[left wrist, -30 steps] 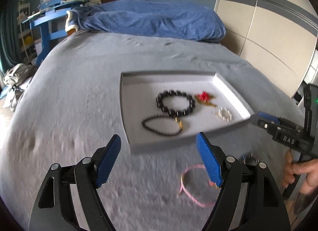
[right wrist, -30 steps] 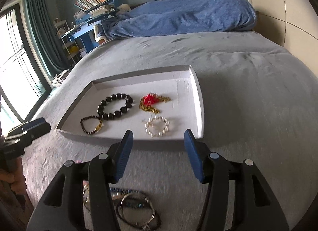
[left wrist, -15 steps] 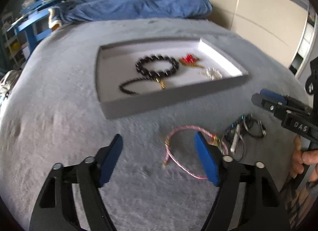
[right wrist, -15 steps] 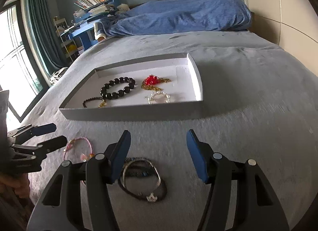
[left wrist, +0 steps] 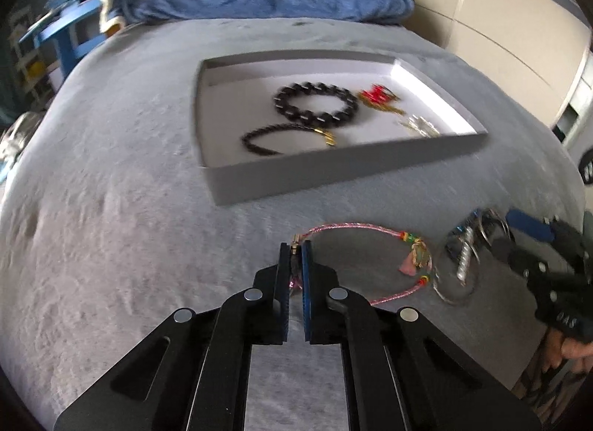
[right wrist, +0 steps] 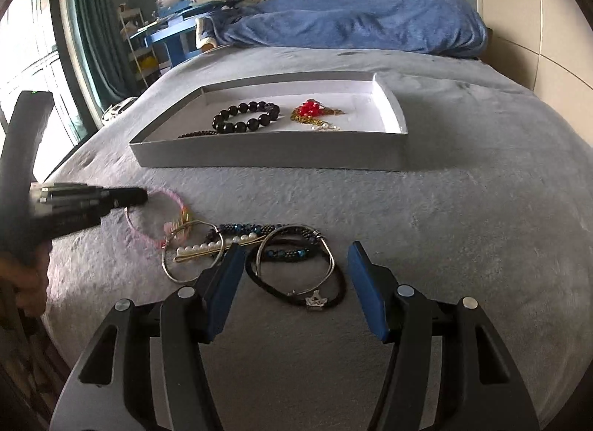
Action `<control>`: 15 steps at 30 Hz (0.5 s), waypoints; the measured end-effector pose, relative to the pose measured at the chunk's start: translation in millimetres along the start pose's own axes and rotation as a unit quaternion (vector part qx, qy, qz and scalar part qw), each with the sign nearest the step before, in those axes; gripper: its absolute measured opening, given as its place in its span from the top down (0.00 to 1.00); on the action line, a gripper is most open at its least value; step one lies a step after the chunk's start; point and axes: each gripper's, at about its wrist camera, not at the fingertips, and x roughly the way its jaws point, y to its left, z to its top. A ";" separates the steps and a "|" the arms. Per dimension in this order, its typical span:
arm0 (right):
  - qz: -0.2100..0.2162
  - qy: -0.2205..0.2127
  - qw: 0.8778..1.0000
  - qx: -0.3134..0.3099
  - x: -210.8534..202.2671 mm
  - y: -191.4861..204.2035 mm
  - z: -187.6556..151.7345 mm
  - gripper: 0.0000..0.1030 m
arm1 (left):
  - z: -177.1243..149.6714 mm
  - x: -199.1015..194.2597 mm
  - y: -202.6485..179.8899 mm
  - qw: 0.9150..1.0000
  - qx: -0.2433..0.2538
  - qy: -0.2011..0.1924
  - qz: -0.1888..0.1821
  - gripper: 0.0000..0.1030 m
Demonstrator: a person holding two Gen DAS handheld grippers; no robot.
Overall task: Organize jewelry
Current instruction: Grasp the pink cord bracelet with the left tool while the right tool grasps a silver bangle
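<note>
Now your left gripper (left wrist: pixel 295 247) has just closed its jaws, and the blue pads pinch the thin pink cord bracelet (left wrist: pixel 355 227) near its small gold clasp. This bracelet lies on the grey plush bedspread (left wrist: pixel 111 208), just in front of the shallow white cardboard tray (left wrist: pixel 333 171). Your right gripper (right wrist: pixel 296 264) stands with its jaws apart and nothing between the pads; it hovers over the loose pile in front of the tray. In that pile you see a black elastic band with a small silver charm (right wrist: pixel 315 297), a thin silver wire bangle (right wrist: pixel 296 256), a string of dark blue beads (right wrist: pixel 248 227) and a gold pin with white pearls (right wrist: pixel 204 247). Inside the tray lie a bracelet of big black round beads (right wrist: pixel 244 119), a thinner black bead bracelet with a gold clasp (left wrist: pixel 281 136), a red and gold ornament (right wrist: pixel 311 112) and a small white pearl piece (left wrist: pixel 418 123). Behind the tray, a blue blanket (right wrist: pixel 352 23) is heaped up.
</note>
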 end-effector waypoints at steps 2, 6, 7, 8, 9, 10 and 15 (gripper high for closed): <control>-0.001 0.005 1.000 0.001 2.4 -1.6 -0.6 0.43 | 2.0 -2.4 10.7 1.000 -0.024 -0.003 0.003 0.94; -0.002 0.012 1.000 -0.004 7.6 -2.1 -1.5 0.43 | 3.2 0.0 22.4 0.999 -0.051 0.004 0.002 0.94; -0.002 0.014 1.000 -0.004 8.4 -1.9 -2.0 0.43 | 3.0 1.2 20.9 0.999 -0.048 0.006 0.001 0.94; -0.003 0.016 1.000 -0.004 10.6 -1.5 -1.9 0.43 | 2.2 1.3 19.4 0.999 -0.044 0.008 0.001 0.94; -0.004 0.017 1.000 -0.005 11.5 -1.2 -2.1 0.43 | 2.0 2.3 16.8 0.999 -0.040 0.010 0.001 0.94; -0.006 0.018 1.000 -0.008 11.9 -0.3 -2.1 0.43 | 1.6 3.5 13.7 0.999 -0.033 0.012 0.000 0.94; -0.001 0.017 1.000 -0.007 11.7 -0.9 -2.7 0.53 | 1.2 8.9 10.7 0.999 -0.033 0.017 -0.003 0.84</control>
